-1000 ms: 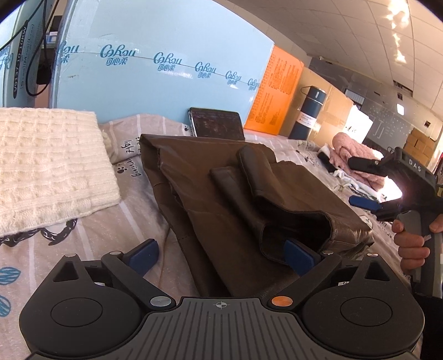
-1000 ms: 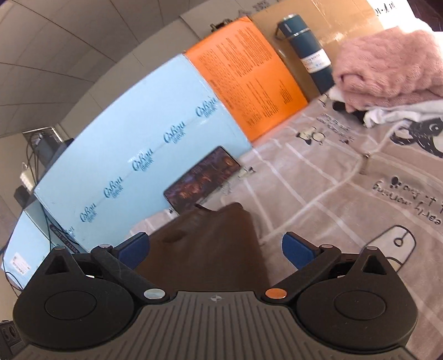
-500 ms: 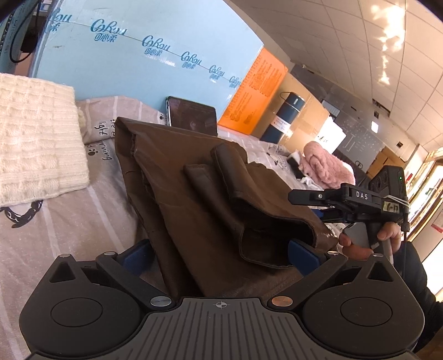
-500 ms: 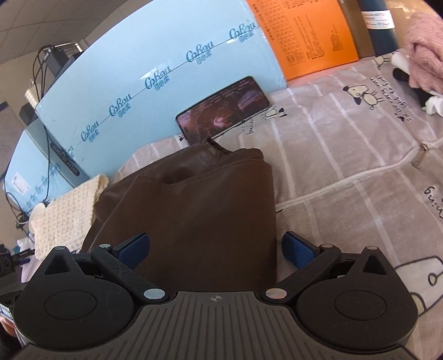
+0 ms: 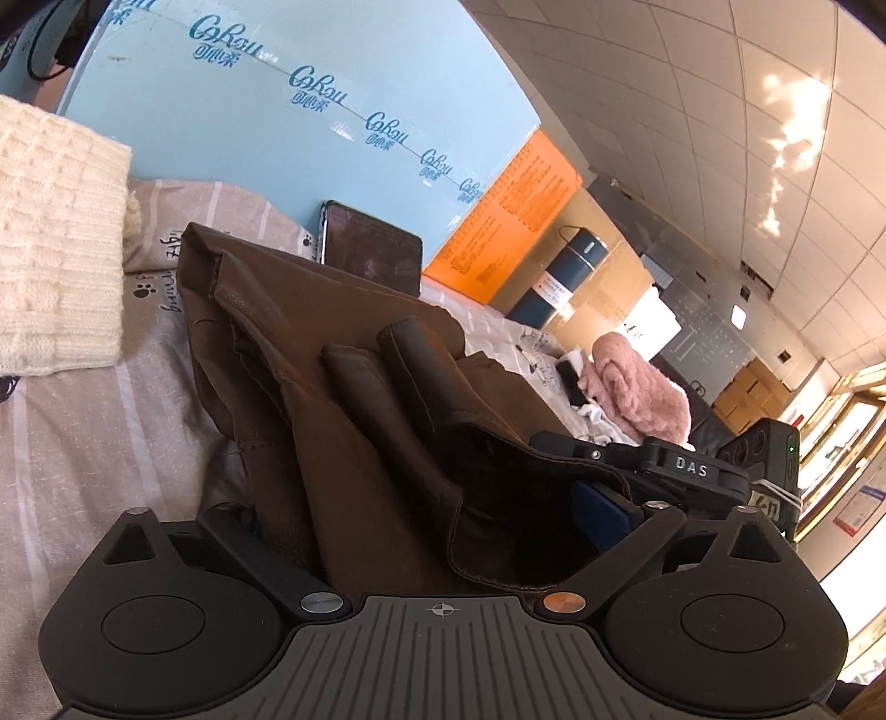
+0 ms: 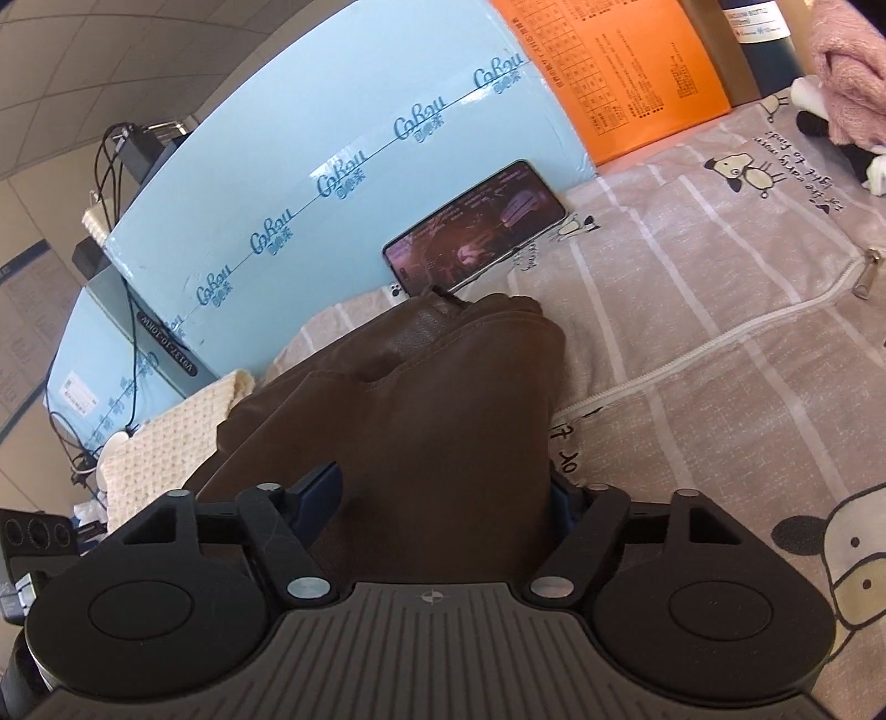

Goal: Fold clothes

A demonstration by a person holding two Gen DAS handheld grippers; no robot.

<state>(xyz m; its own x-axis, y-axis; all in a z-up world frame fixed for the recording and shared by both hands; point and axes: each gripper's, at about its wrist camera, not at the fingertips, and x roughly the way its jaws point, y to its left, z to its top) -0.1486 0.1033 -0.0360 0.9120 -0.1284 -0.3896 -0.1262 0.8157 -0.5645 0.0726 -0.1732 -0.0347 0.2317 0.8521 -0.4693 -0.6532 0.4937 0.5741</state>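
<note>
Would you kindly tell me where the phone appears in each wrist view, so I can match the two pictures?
Left wrist view: the phone stands upper centre, beyond the brown garment.
Right wrist view: the phone sits upper centre, propped up.
Shared landmark: the light-blue board behind it.

Black ribbed left gripper (image 5: 432,531) and right gripper (image 6: 443,498), round housings, blue-padded fingers (image 6: 318,490), silver and orange screws.

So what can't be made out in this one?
- Left gripper, left wrist view: its left finger is buried under the brown garment, so grip can't be judged.
- Right gripper, right wrist view: garment fills the gap between the fingers; contact unclear.
- Bottle, right wrist view: cut off by the top edge.
- Phone, left wrist view: lower edge hidden behind the garment.
</note>
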